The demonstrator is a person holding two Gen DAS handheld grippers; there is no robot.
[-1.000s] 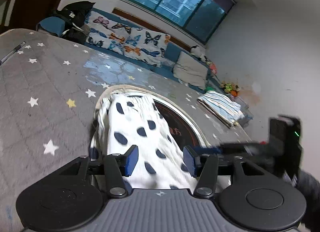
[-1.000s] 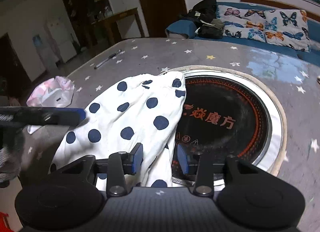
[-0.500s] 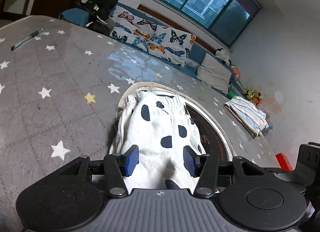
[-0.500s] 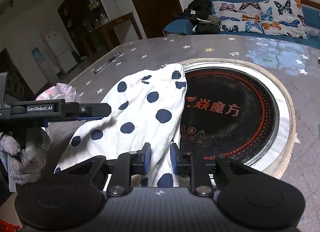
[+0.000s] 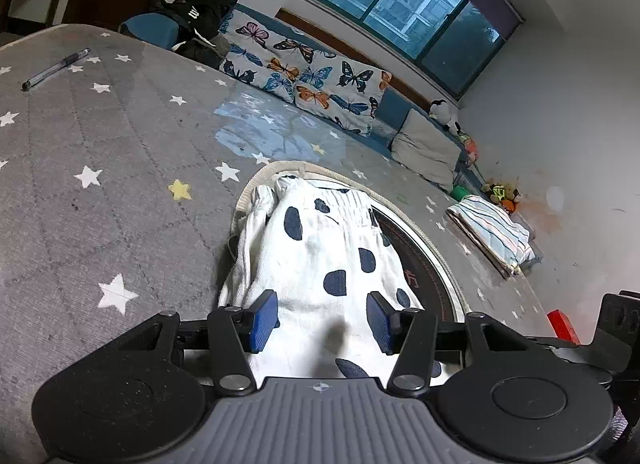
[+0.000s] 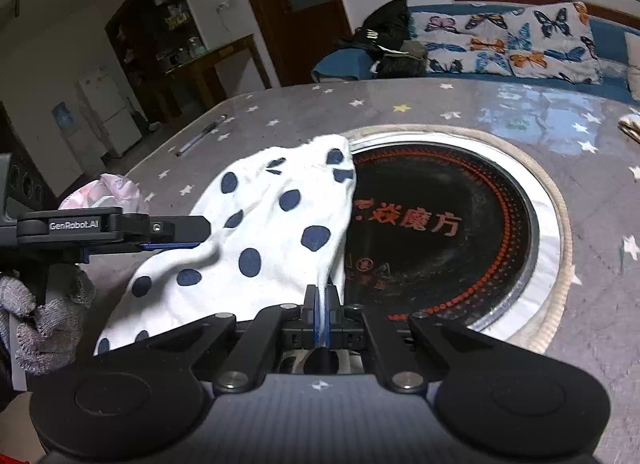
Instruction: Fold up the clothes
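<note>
Window: wide dark-framed window (image 5: 404,19) in white wall
Seating: blue bench, butterfly-print cushion (image 5: 304,67)
Door: dark wooden door (image 6: 296,3)
Corner: white fridge (image 6: 110,111)

Left claw (image 5: 320,322) spread wide; right claw (image 6: 322,314) apparently pinched closed.

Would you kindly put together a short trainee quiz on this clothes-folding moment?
1. True or false: the right gripper is shut on the polka-dot garment.
2. The left gripper is: A) shut on the garment, B) open above it, C) out of view.
3. Fill in: the garment's far end lies over the rim of the round black ____.

Key: 1 true; 2 B; 3 cooktop, set into the star-patterned table.
</note>
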